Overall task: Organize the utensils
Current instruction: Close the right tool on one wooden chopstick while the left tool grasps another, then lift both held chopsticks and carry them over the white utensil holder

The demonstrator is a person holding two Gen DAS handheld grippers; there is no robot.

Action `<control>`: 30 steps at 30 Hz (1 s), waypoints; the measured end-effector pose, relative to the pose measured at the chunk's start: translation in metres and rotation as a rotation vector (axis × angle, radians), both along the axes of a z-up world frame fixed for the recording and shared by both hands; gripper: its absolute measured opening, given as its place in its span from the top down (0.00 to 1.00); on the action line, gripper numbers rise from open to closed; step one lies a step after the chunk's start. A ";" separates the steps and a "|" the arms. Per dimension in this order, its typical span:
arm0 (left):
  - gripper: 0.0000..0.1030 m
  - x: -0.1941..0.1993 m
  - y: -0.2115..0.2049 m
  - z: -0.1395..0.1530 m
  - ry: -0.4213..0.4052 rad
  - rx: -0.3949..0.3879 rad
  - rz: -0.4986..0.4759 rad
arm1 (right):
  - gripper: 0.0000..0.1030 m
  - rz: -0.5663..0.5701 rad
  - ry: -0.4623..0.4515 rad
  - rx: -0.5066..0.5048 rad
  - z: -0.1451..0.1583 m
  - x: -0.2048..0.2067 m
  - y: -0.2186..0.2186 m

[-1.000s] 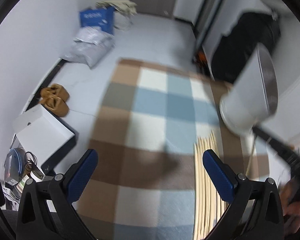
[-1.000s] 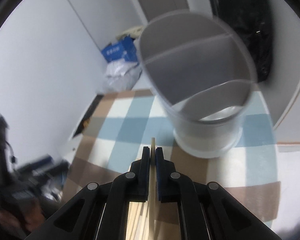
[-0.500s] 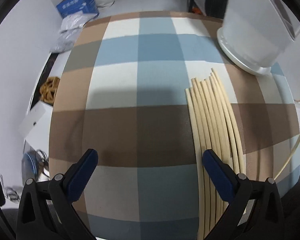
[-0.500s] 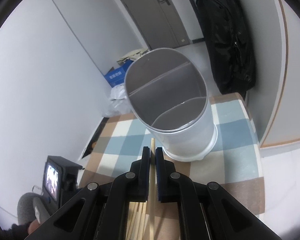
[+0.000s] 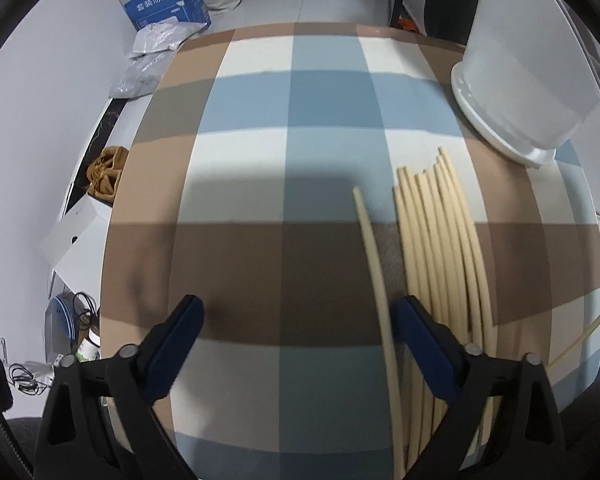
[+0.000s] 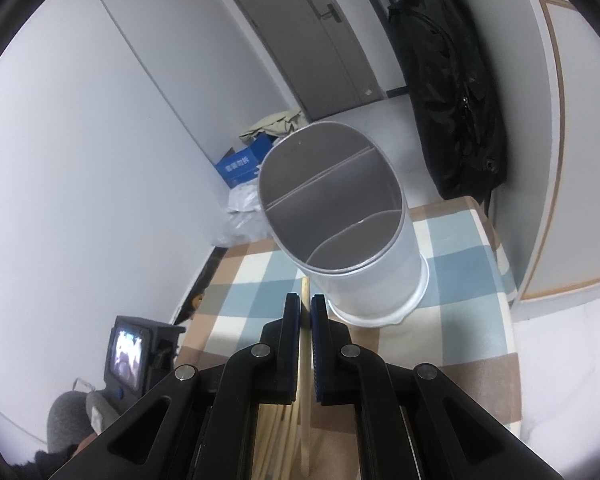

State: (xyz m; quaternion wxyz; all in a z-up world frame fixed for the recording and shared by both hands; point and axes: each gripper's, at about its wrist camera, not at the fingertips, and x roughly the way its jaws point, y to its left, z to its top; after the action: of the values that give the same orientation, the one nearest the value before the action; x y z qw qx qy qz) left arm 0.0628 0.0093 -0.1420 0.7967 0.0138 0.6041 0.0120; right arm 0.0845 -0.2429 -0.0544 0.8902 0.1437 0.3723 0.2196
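Observation:
Several pale wooden chopsticks lie side by side on a checked cloth. One chopstick lies apart from the row, to its left, just inside the right finger of my left gripper, which is open low over the cloth. A white divided utensil holder stands at the far right of the table. My right gripper is shut on a single chopstick, its tip pointing at the holder's base, below the compartmented opening.
The table's left edge drops to the floor, where a blue box, grey bags, a white box and brown slippers lie. A black bag hangs at the right. A camera screen stands at the left.
My left gripper has dropped closer to the chopsticks, and one now lies apart from the row. My right gripper has pulled back from the holder with its chopstick.

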 end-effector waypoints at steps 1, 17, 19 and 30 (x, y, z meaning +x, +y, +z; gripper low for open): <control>0.21 0.007 -0.005 0.000 -0.006 -0.003 -0.006 | 0.96 0.002 -0.004 -0.003 0.001 0.000 0.000; 1.00 0.030 -0.009 0.017 -0.073 -0.107 0.006 | 0.96 0.013 -0.036 -0.015 0.012 -0.003 0.000; 1.00 0.022 -0.006 0.038 -0.165 -0.140 0.016 | 0.96 0.012 -0.047 -0.027 0.012 -0.005 0.003; 1.00 -0.020 -0.001 0.117 -0.446 -0.234 -0.007 | 0.96 0.019 -0.145 -0.111 0.026 -0.027 0.019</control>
State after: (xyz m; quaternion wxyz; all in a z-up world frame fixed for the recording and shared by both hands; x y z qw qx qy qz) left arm 0.0423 0.0082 -0.0251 0.9065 -0.0796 0.4107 -0.0579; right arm 0.0572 -0.2237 -0.0282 0.9194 0.0742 0.3196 0.2168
